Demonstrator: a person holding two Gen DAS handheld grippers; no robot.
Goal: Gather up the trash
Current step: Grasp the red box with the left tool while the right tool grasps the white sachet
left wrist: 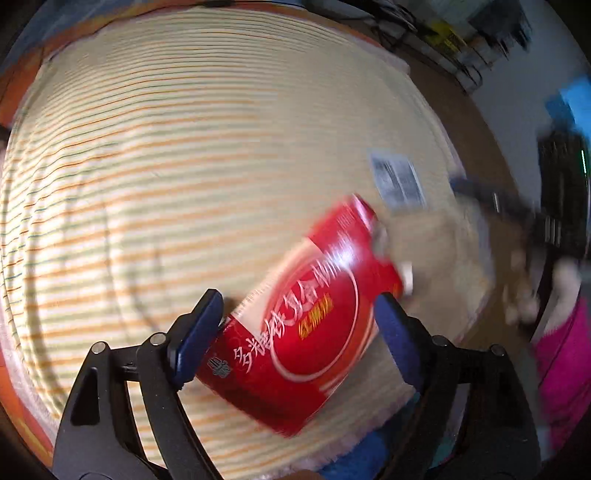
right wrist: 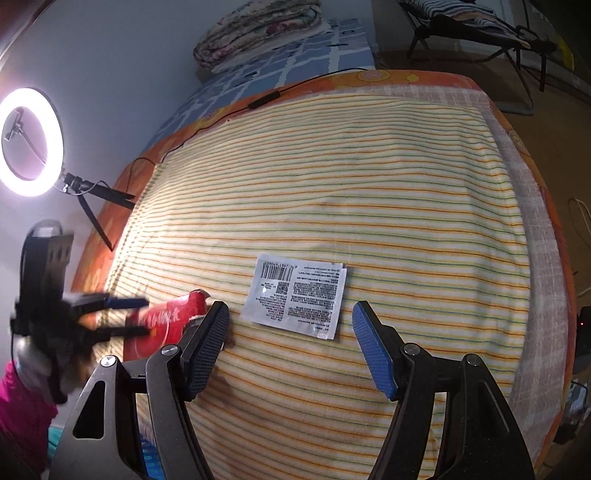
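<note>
My left gripper (left wrist: 295,325) is shut on a red box with white Chinese writing (left wrist: 306,328) and holds it above the striped blanket (left wrist: 166,184). In the right wrist view the left gripper (right wrist: 140,317) and the red box (right wrist: 166,321) show blurred at the left. A silver sachet with a barcode and printed text (right wrist: 297,295) lies flat on the blanket; it also shows in the left wrist view (left wrist: 397,179). My right gripper (right wrist: 290,347) is open and empty, just in front of the sachet.
The striped blanket (right wrist: 332,184) covers an orange bed (right wrist: 388,79). A ring light on a small tripod (right wrist: 29,140) stands at the left with its black cable (right wrist: 229,110) across the bed's far end. Folded quilts (right wrist: 258,29) lie beyond. A folding chair (right wrist: 480,33) stands on the floor.
</note>
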